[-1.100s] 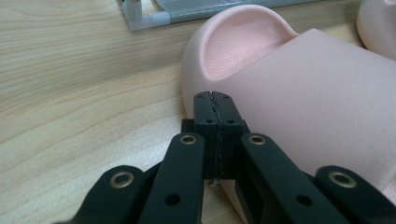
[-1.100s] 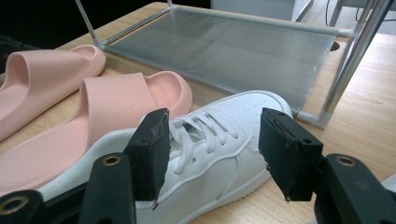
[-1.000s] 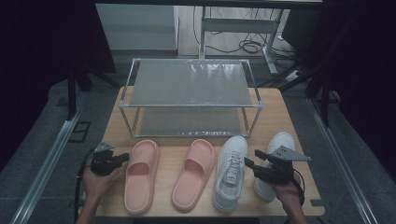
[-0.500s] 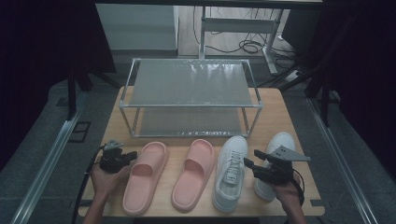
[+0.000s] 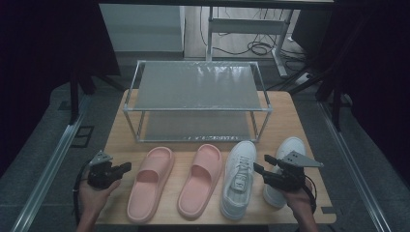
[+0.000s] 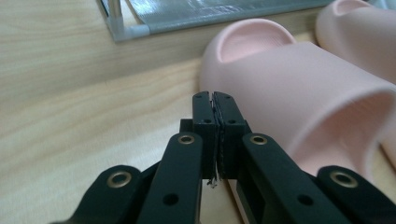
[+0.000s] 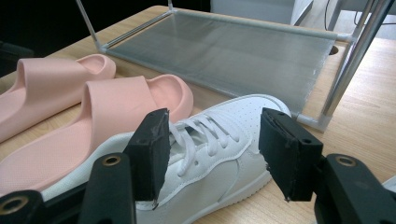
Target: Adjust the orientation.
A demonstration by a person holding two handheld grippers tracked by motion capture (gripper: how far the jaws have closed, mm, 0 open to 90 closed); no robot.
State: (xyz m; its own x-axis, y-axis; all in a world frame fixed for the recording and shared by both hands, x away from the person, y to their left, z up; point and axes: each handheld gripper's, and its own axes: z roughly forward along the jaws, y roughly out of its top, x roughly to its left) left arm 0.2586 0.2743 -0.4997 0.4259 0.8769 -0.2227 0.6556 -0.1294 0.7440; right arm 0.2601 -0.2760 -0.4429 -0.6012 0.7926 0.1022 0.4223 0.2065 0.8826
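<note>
Right gripper [image 7: 212, 151], jaws spread, lines up on the white sneaker [image 7: 205, 154] at the table's [image 5: 121, 140] front edge
Left gripper [image 6: 215, 133], jaws pressed together, waits beside the pink slide [image 6: 299, 93]; shoe rack [image 5: 196, 96] stands behind

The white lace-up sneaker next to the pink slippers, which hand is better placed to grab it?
The right gripper. Its jaws stand wide open beside the white lace-up sneaker, aimed at its laces in the right gripper view. The left gripper is shut, out by the far pink foam slipper.

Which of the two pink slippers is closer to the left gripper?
The outer pink slipper, leftmost in the row of shoes, lies just beside the shut left gripper. The other pink slipper lies beyond it, next to the white sneaker.
</note>
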